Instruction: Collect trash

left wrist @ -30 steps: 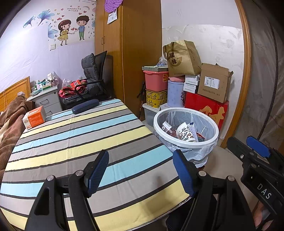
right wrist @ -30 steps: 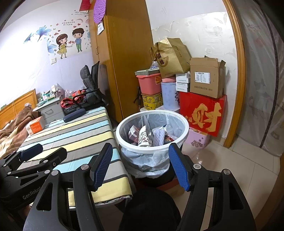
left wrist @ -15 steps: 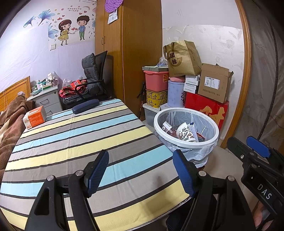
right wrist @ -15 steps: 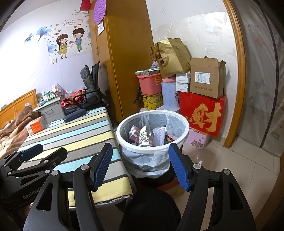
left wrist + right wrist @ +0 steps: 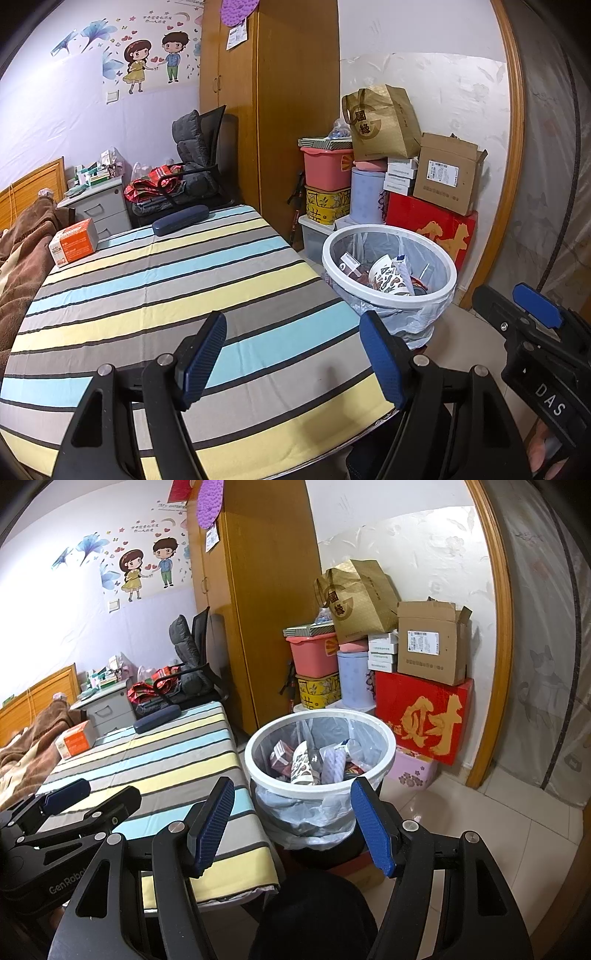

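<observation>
A white trash bin (image 5: 388, 266) lined with a clear bag stands on the floor off the table's right edge; it also shows in the right wrist view (image 5: 319, 746). It holds several wrappers and cartons (image 5: 314, 760). My left gripper (image 5: 293, 354) is open and empty over the near part of the striped tablecloth (image 5: 147, 295). My right gripper (image 5: 291, 827) is open and empty, in front of the bin and a little above its rim. Each gripper shows at the edge of the other's view.
An orange box (image 5: 72, 242) and a dark blue case (image 5: 181, 220) lie at the table's far end. Stacked boxes, tubs and a gold paper bag (image 5: 384, 125) stand behind the bin beside a wooden wardrobe (image 5: 284, 110). A chair (image 5: 192, 173) stands beyond the table.
</observation>
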The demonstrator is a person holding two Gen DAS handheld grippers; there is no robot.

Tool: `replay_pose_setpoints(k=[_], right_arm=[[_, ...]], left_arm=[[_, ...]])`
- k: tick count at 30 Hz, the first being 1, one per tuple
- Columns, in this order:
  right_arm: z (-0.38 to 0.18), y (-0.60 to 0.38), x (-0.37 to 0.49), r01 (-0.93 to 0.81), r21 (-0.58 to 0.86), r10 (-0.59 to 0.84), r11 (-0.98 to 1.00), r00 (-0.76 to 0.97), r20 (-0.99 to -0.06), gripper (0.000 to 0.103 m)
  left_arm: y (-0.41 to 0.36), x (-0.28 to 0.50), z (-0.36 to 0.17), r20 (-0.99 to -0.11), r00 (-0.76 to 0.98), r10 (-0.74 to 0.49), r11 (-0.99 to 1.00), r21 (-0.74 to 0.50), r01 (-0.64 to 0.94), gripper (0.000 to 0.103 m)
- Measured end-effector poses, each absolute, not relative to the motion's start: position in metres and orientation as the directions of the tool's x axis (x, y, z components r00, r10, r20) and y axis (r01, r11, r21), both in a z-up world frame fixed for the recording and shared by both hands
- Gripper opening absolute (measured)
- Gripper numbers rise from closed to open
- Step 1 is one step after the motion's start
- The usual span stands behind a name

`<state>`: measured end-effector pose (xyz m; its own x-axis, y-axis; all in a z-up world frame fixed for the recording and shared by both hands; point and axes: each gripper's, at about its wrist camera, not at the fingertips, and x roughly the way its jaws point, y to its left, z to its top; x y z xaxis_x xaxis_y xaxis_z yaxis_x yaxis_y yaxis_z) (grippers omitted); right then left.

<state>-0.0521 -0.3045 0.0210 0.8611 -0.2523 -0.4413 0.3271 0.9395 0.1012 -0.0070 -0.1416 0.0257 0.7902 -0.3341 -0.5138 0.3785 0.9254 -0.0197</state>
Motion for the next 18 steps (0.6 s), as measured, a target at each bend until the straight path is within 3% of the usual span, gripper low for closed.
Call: replay_pose_setpoints(k=[18], right_arm=[[0.0209, -0.3033, -0.0519, 0.323, 0.103, -0.248, 0.941, 0.864, -0.439, 0.067]], left_arm=[[-0.1411, -0.0065, 0.0255, -0.515, 0.79, -0.334, 0.925, -0.019, 0.378, 0.076]])
